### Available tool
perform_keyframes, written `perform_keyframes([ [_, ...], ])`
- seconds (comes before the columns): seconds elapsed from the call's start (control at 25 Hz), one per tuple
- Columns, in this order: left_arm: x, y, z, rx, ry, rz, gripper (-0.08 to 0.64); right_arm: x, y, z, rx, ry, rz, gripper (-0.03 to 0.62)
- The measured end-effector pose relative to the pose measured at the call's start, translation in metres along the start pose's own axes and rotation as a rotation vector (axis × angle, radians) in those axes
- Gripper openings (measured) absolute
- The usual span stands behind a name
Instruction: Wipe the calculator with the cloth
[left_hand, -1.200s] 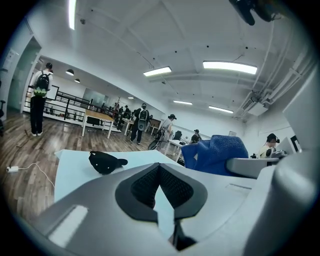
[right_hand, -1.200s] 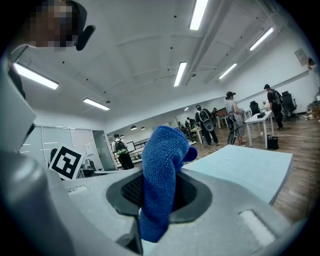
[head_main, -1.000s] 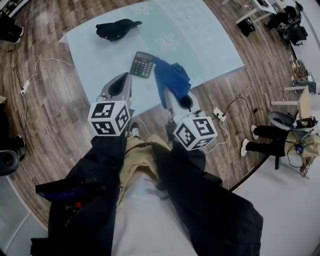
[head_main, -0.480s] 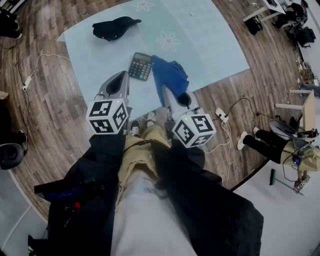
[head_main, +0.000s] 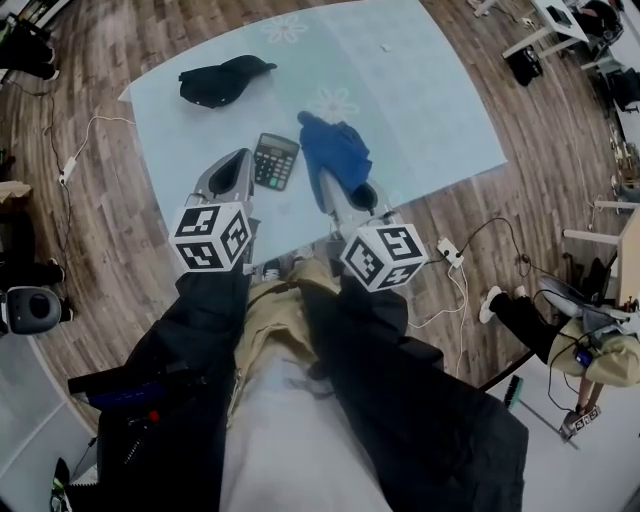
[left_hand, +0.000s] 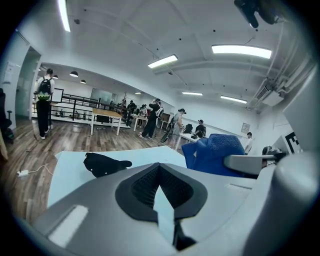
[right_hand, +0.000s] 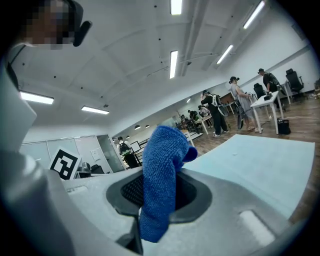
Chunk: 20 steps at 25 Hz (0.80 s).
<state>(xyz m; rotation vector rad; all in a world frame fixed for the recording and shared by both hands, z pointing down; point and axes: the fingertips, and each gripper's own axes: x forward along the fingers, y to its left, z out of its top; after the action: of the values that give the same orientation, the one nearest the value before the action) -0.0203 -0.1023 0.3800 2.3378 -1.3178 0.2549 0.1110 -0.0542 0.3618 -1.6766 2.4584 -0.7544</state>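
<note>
- The calculator (head_main: 276, 161) lies flat and face up on the pale blue counter (head_main: 420, 90). It's dark, with rows of keys and its display strip at the far end, turned a touch off square.
- The cloth (head_main: 337, 150) is bright blue and fuzzy, pinched between the jaws of the right gripper (head_main: 330, 190). Its bunched bulk hangs out past the tips, with a short tail trailing back between them. From the head view it sits just right of the calculator; whether they touch, I can't tell.
</note>
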Motion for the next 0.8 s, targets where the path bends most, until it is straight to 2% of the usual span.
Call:
perform_keyframes([
  [0.24, 0.009, 0.013, -0.022, -0.008, 0.039, 0.071, -0.005, 0.019, -0.022, -0.009, 0.017, 0.034, 0.048, 0.094],
  [0.48, 0.006, 0.031, -0.057, -0.068, 0.102, 0.146, -0.005, 0.025, -0.032, -0.030, 0.020, 0.097, 0.075, 0.094],
  [0.68, 0.016, 0.043, -0.081, -0.115, 0.149, 0.174, -0.005, 0.040, -0.045, -0.051, 0.009, 0.164, 0.077, 0.093],
  [0.8, 0.032, 0.070, -0.091, -0.144, 0.201, 0.179, -0.005, 0.071, -0.047, -0.063, 0.000, 0.222, 0.061, 0.094],
])
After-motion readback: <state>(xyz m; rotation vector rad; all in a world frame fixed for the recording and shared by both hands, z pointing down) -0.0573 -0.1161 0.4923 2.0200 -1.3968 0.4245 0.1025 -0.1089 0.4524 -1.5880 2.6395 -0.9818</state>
